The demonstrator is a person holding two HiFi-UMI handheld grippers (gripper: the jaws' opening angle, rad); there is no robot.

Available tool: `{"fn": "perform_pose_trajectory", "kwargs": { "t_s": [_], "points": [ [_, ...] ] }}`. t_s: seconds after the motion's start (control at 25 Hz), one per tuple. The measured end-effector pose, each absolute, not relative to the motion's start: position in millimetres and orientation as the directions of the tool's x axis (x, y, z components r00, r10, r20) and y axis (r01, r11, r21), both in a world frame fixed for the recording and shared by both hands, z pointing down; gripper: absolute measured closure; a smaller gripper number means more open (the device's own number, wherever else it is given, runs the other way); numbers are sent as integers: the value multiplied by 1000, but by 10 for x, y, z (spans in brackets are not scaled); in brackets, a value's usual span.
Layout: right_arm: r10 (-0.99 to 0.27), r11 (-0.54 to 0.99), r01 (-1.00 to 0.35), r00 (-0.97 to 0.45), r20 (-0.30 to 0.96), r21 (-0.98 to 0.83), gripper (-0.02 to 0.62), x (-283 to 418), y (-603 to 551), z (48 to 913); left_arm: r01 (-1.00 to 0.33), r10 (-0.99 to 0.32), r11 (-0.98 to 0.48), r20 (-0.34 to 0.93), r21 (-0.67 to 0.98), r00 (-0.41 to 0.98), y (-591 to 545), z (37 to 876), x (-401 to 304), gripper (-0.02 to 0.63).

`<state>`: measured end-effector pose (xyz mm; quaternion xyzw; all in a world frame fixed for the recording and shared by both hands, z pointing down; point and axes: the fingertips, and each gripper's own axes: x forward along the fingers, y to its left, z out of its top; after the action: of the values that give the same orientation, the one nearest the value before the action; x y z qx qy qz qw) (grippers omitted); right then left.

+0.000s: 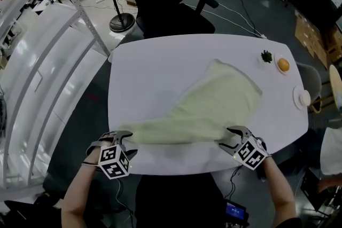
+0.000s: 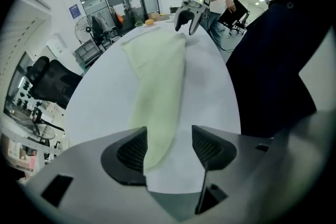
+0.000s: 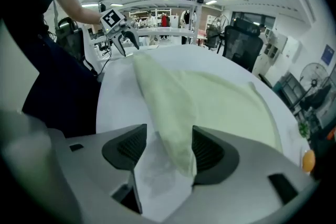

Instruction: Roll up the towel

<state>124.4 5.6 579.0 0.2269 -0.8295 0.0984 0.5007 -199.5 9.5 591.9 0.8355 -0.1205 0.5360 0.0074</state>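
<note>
A pale green towel (image 1: 214, 104) lies on the white table (image 1: 144, 72), with its near edge drawn into a long fold along the table's front. My left gripper (image 1: 125, 141) stands open at the fold's left end. In the left gripper view the towel's tip (image 2: 155, 134) lies between the jaws against the left pad, unpressed. My right gripper (image 1: 228, 137) stands open at the fold's right end. In the right gripper view the towel's end (image 3: 178, 144) rests by the right pad, loose. Each gripper view shows the other gripper far along the fold: right gripper (image 2: 185, 29), left gripper (image 3: 130, 47).
A black office chair (image 1: 165, 2) stands behind the table. At the table's right edge sit a small dark green object (image 1: 266, 56), an orange object (image 1: 283, 65) and a white round item (image 1: 303, 97). A metal rack (image 1: 59, 2) stands to the left.
</note>
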Motion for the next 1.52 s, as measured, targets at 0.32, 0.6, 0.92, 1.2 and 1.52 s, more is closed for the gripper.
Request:
{"fn": "perform_pose_trajectory", "kwargs": {
  "t_s": [0.32,0.6,0.92,1.2,1.52],
  "points": [
    [-270,882,-464,-356,894,82,310,1313,205,6117,-248,-215,-962,882,-117,420,111,6087,-1741,348],
    [-322,864,-485,-327,889,135,383,1485,80,6252,-237,-313,-941,887,-242,339,-51,6253,-1747,430],
    [-396,862,-446,-299,868,240,533,1530,7,6163,-191,-362,-928,894,-319,263,-114,6286,-1766,558],
    [-400,880,-387,-295,868,274,563,1464,47,5977,-172,-365,-928,896,-330,253,-140,6109,-1900,571],
    [-376,889,-384,-297,878,251,563,1295,340,5901,-116,-335,-942,905,-315,263,127,6050,-2083,571]
  ]
}}
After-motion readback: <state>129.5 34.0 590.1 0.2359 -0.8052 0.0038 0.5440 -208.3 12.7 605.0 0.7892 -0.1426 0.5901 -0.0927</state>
